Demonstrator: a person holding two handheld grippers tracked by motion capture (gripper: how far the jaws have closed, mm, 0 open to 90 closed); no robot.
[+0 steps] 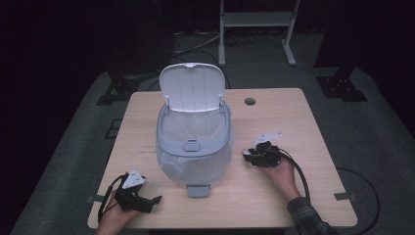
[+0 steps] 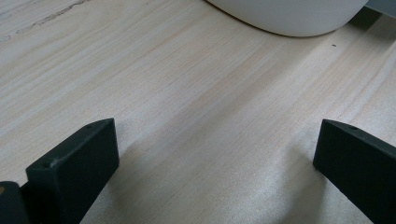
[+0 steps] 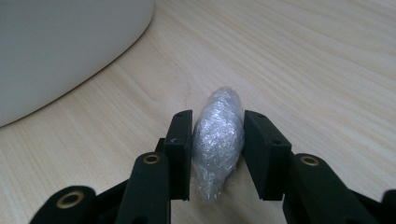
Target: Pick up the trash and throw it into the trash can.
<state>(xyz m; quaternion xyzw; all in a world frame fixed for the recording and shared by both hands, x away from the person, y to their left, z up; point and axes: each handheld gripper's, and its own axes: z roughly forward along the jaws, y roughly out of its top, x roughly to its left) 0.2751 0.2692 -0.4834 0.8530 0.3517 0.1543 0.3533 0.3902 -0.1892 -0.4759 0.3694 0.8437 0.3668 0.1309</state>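
Observation:
A small clear crumpled plastic wad [image 3: 218, 135] sits on the wooden table between the black jaws of my right gripper [image 3: 218, 126], and both pads press on its sides. In the high view the right gripper [image 1: 248, 155] lies just right of a white pedal bin [image 1: 193, 142]. The bin's lid [image 1: 192, 88] stands up, and a clear liner shows inside. My left gripper [image 1: 151, 203] rests near the front left of the table. Its jaws stand wide apart over bare wood [image 2: 215, 154] with nothing between them.
The bin's curved white wall [image 3: 60, 46] rises close on the left in the right gripper view, and its base [image 2: 289, 14] lies ahead of the left gripper. A grey pedal [image 1: 197, 190] sticks out at the bin's front. The table [image 1: 293, 117] has a cable hole [image 1: 250, 101].

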